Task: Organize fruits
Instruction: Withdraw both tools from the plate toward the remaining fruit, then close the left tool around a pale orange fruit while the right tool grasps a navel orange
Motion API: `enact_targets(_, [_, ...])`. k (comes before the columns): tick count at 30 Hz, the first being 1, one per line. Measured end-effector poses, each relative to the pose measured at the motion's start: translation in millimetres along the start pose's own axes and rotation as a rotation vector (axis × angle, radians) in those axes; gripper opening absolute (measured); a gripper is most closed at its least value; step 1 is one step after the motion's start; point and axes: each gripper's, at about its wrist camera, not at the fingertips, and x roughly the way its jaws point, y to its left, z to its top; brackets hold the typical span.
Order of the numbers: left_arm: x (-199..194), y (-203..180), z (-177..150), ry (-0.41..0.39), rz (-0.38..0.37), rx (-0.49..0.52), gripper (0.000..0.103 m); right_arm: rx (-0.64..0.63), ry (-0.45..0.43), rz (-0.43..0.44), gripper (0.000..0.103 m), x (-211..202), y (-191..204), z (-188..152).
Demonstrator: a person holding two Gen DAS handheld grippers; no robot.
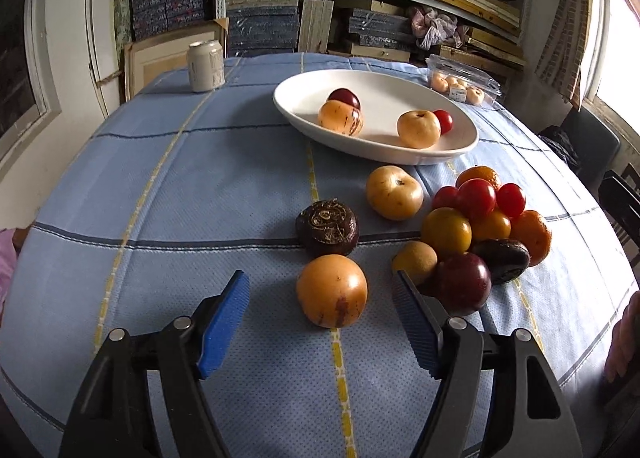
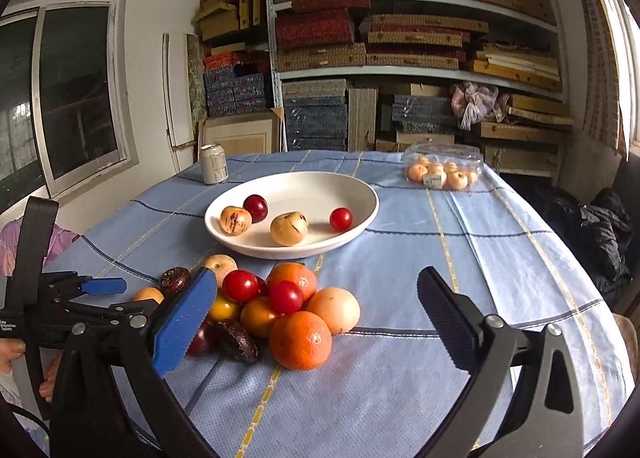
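Blue checked cloth [image 1: 180,185] covers the round table, with a white oval ceramic dish [image 2: 352,185] near its middle holding four small fruits. Just nearer lies a heap of oranges, red tomatoes and dark plums [image 2: 276,310]. Both the left gripper [image 1: 320,322] and the right gripper [image 2: 316,322] stand spread, pinching nothing; a yellow-orange round fruit [image 1: 332,290] sits between the left's pads.

**Handheld grippers, 2 units**

Left gripper [image 1: 320,322]: black moulded arms, silver pivot screws, 2 fingers [image 1: 224,324] faced with blue ribbed pads. Right gripper [image 2: 320,324]: same black frame and screws; 1 blue pad, 1 pad appearing dark. White lettering on the left unit's handle, unreadable. Purple sleeve [image 2: 60,242].
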Motion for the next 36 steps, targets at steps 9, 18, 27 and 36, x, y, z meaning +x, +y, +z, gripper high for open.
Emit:
enact_targets(9, [6, -1, 1, 0.012, -0.020, 0.004, 0.065, 0.031, 0.035, 0.019, 0.098, 5, -6, -1])
enact_targets(18, [11, -4, 1, 0.030, -0.038, 0.021, 0.047, 0.035, 0.053, 0.049, 0.098, 7, -4, -3])
enact_targets(27, [11, 7, 1, 0.028, -0.019, -0.023, 0.039, -0.091, 0.033, 0.143, 0.098, -3, 25, -9])
enact_targets(36, [10, 11, 0, 0.027, -0.011, -0.031, 0.039, -0.098, 0.142, 0.114, 0.069, 18, 23, -14])
